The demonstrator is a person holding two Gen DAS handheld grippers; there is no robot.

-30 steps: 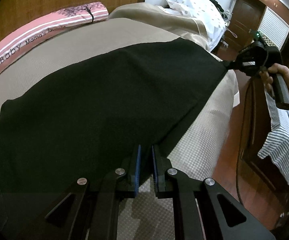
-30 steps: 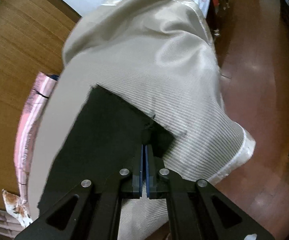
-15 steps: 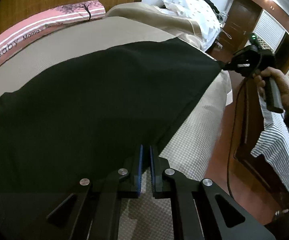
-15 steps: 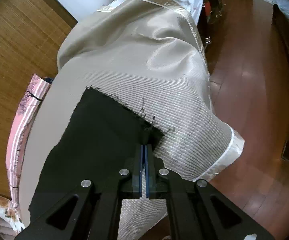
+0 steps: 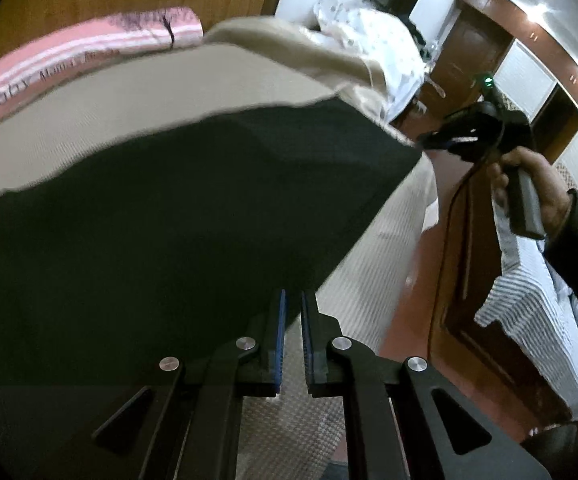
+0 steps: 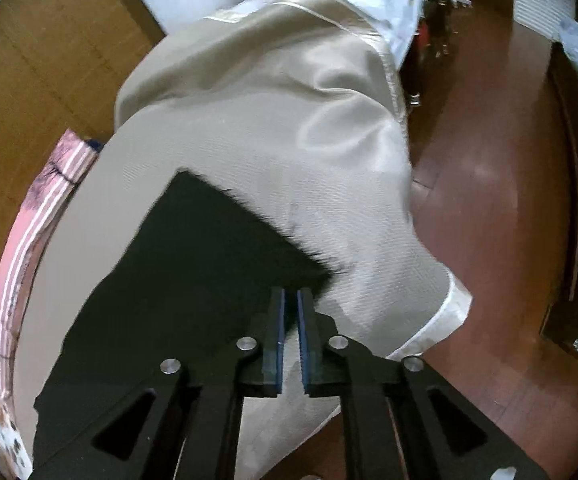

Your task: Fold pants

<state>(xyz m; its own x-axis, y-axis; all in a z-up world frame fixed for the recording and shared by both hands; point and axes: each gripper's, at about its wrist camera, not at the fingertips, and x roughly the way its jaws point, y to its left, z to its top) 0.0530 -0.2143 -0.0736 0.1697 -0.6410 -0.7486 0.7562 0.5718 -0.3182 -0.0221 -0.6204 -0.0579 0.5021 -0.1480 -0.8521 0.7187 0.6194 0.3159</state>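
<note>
Black pants point(image 5: 177, 216) lie spread flat on a beige bed cover point(image 5: 137, 92). My left gripper point(image 5: 292, 300) sits at the pants' near edge with a narrow gap between its blue pads, and the cloth edge lies just beyond the tips. My right gripper point(image 6: 291, 298) is slightly open at the frayed hem corner of the pants point(image 6: 209, 264), with nothing between the pads. In the left wrist view the right gripper point(image 5: 433, 142) hovers just off the far corner, held by a hand.
A pink striped pillow point(image 5: 69, 68) lies along the wooden headboard. A shiny beige quilt point(image 6: 289, 92) and a white dotted pillow point(image 5: 369, 32) are bunched at the bed's far end. Red-brown wood floor point(image 6: 489, 200) lies beside the bed. A striped cloth point(image 5: 529, 300) hangs at right.
Both grippers have opened slightly and let go of the pants' edge and corner. The pants now lie flat on the bed. Both views have tilted a little.
</note>
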